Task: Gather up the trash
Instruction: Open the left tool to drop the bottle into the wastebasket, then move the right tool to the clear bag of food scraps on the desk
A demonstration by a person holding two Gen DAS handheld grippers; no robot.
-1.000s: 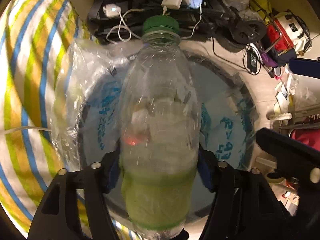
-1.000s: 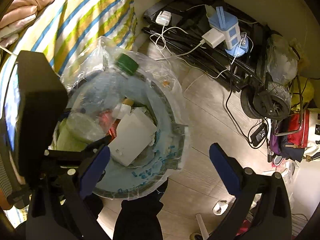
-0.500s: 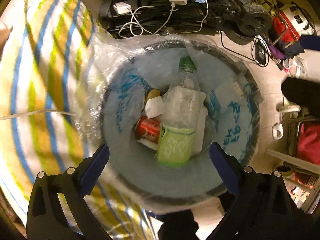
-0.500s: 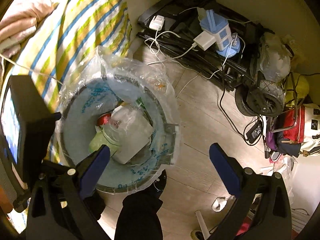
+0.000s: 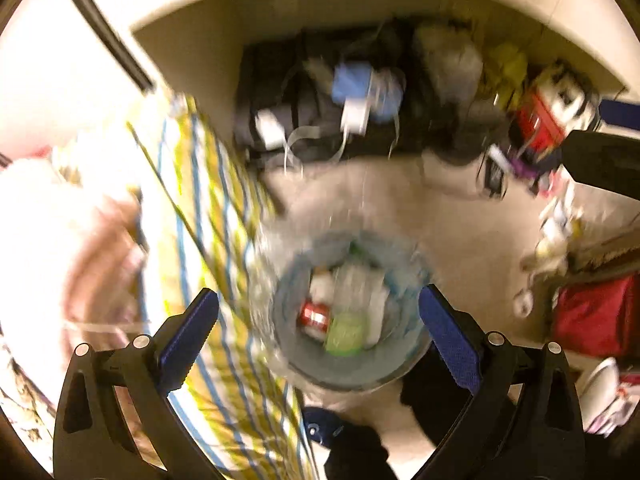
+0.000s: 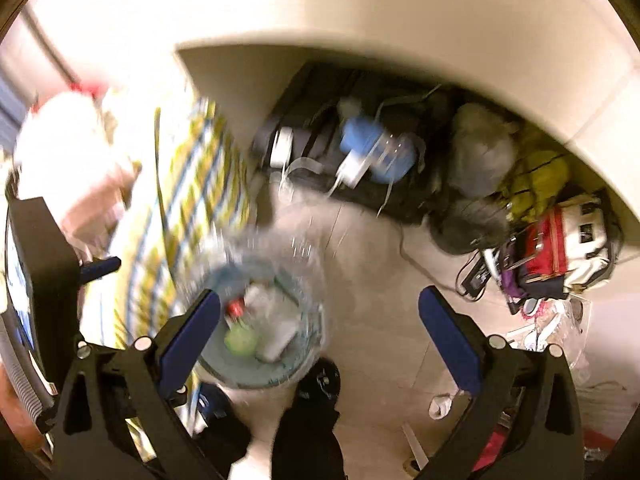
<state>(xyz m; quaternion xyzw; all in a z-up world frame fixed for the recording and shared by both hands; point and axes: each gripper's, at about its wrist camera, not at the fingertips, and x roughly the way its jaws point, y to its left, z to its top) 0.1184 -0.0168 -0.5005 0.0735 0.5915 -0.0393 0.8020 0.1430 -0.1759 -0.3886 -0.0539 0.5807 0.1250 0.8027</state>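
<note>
A round trash bin with a clear liner (image 5: pixel 296 364) stands on the floor below both grippers; it also shows in the right wrist view (image 6: pixel 260 378). Inside lie the clear bottle with a green label (image 5: pixel 347 334), a red can (image 5: pixel 314 316) and white packaging (image 6: pixel 280 338). My left gripper (image 5: pixel 318 330) is open and empty, high above the bin. My right gripper (image 6: pixel 318 330) is open and empty, above the floor just right of the bin. Both views are motion-blurred.
A bed with a yellow and blue striped cover (image 5: pixel 208 240) lies left of the bin. A blue power strip with chargers and cables (image 6: pixel 376 148) sits by the wall. Bags and clutter (image 6: pixel 560 240) fill the right side. Pale floor (image 6: pixel 380 280) lies between.
The left gripper opened and dropped the bottle into the bin. Both grippers have since lifted well away from the bin, which now looks smaller.
</note>
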